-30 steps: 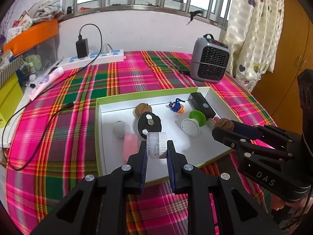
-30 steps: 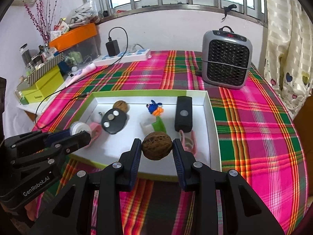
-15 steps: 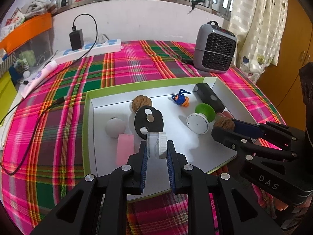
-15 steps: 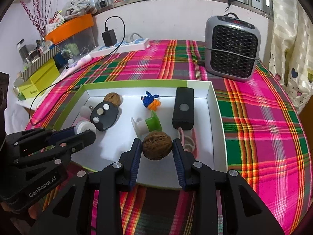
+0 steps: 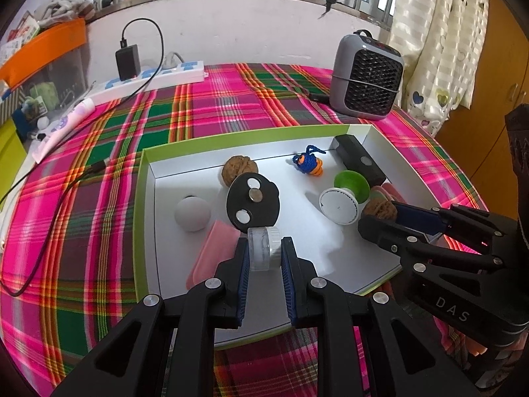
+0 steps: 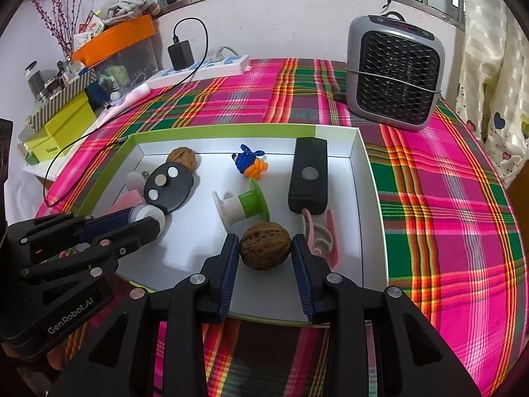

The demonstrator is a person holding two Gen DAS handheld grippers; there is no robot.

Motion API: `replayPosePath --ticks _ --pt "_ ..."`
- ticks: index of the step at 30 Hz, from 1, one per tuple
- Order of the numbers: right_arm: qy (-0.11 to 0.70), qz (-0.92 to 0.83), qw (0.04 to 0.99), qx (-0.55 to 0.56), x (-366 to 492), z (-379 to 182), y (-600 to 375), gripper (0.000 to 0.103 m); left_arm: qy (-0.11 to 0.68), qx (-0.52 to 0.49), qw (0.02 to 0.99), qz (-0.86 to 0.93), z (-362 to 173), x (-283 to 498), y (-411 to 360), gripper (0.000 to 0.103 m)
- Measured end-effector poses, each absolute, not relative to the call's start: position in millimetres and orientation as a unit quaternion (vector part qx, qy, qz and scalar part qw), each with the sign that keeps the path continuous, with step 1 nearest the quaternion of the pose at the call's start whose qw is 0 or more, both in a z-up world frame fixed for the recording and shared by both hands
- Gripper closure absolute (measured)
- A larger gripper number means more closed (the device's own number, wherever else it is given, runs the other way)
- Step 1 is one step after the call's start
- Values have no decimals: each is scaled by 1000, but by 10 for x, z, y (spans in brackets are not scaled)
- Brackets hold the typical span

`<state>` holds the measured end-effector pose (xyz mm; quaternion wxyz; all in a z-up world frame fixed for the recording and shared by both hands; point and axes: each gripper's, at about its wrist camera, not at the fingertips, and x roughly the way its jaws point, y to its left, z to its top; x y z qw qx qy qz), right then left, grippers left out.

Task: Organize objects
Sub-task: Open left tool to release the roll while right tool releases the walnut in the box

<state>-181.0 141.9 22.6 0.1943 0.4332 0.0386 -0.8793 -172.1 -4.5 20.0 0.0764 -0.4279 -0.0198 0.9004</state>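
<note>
Two handheld black grippers reach over a shallow white box (image 5: 150, 172) with a lime-green rim, which sits on a table covered in a pink, green and orange plaid cloth (image 5: 215, 109). The left gripper (image 5: 264, 253) is clamped on a small clear plastic jar (image 5: 264, 248) with a white lid, held on its side between the blue pads above the near left part of the box. The right gripper (image 6: 265, 249) is closed on a brown walnut (image 6: 265, 246), held over the near right part of the box; in the left view this gripper enters from the right with the nut at its tip. Lying in the box are a second walnut (image 5: 239, 174) near the far wall, a black oval disc (image 5: 253, 203) with three silver coin-like pieces on it just in front of that nut, a grey ball (image 5: 192, 213) to the left, and a pink bar (image 5: 211, 253) near the left gripper. A blue and orange yarn toy (image 6: 251, 164) sits toward the far wall, a white and green spool (image 6: 241, 203) lies on its side in the middle, and a black rectangular device (image 6: 308, 175) lies along the right wall, with a pink ring-shaped item (image 6: 319, 235) just in front of it. Beyond the box stand a grey heater (image 6: 395, 72) at the right and a white power strip (image 5: 148, 79) with a black charger plugged in, against the wall.
</note>
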Motion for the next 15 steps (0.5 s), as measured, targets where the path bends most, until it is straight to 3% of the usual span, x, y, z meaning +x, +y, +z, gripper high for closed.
replayPosePath --ticks 6,15 --pt "37 -879 193 434 -1812 223 1424 69 -20 -431 74 899 187 -1716 -48 84" --pt "29 -883 191 429 -1792 237 1440 69 -18 -426 68 902 207 -1691 -55 70"
